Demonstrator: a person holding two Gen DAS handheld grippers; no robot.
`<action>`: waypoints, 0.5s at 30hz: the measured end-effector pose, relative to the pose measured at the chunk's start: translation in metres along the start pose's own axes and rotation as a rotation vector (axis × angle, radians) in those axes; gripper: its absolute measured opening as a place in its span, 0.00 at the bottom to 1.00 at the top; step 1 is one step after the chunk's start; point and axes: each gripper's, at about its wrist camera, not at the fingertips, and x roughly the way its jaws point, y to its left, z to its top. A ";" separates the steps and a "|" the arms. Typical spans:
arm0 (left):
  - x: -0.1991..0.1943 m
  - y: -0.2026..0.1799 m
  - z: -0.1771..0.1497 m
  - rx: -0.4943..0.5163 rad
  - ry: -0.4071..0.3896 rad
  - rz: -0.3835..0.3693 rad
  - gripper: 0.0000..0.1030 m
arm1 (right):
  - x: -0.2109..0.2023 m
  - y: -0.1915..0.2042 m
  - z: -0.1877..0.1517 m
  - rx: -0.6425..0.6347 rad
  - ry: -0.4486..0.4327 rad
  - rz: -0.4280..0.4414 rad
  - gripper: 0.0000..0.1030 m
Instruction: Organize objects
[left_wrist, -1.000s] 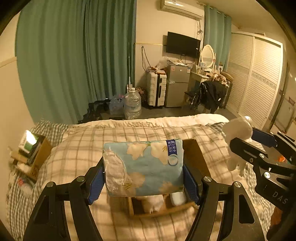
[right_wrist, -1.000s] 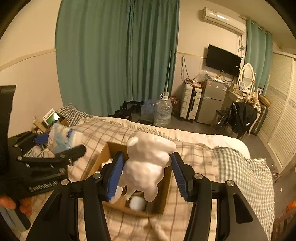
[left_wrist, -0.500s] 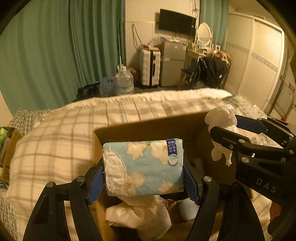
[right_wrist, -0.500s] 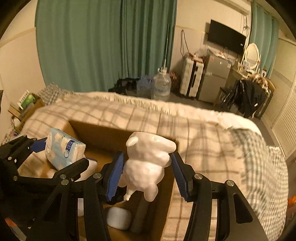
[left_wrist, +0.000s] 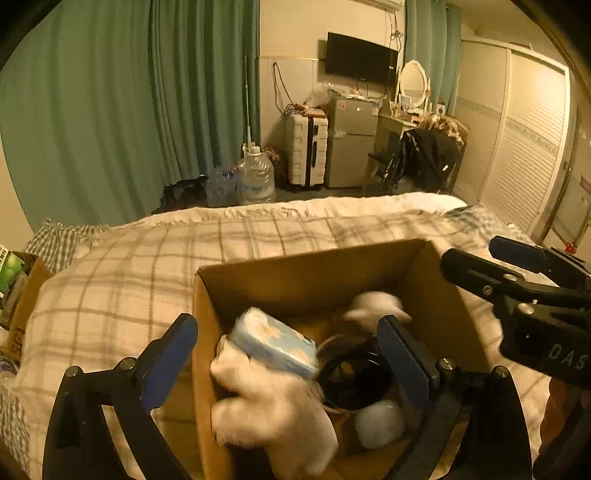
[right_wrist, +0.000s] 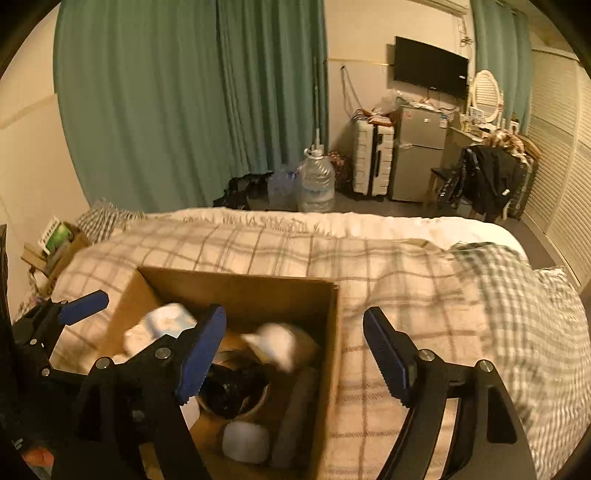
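Note:
A brown cardboard box (left_wrist: 306, 266) (right_wrist: 332, 332) sits on the plaid bed. My left gripper (left_wrist: 288, 354) is open above it; the blue floral tissue pack (left_wrist: 275, 345) (right_wrist: 168, 323) lies blurred inside the box on a white cloth (left_wrist: 269, 410). My right gripper (right_wrist: 295, 350) is open and empty over the box's right wall; it also shows in the left wrist view (left_wrist: 517, 280). The white figurine (right_wrist: 275, 345) (left_wrist: 373, 304) lies blurred inside the box. A dark bowl (left_wrist: 351, 376) (right_wrist: 232, 387) and a white round object (right_wrist: 245, 441) sit in the box too.
The plaid blanket (right_wrist: 388, 266) covers the bed around the box, with a checked pillow (right_wrist: 517, 295) at the right. A small box of items (right_wrist: 55, 243) stands at the left bedside. A water jug (left_wrist: 255, 177), suitcase and fridge stand beyond the bed.
Both grippers have opened. The tissue pack has dropped from the left gripper and the white figurine from the right gripper, both into the box.

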 end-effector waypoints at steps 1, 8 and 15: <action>-0.009 0.000 0.002 -0.005 -0.007 0.001 0.97 | -0.014 -0.001 0.000 0.001 -0.010 -0.007 0.78; -0.108 -0.012 0.021 -0.006 -0.126 0.009 1.00 | -0.124 0.000 0.011 -0.020 -0.104 -0.070 0.87; -0.206 -0.015 0.028 0.000 -0.270 0.019 1.00 | -0.232 0.007 0.020 -0.010 -0.238 -0.097 0.96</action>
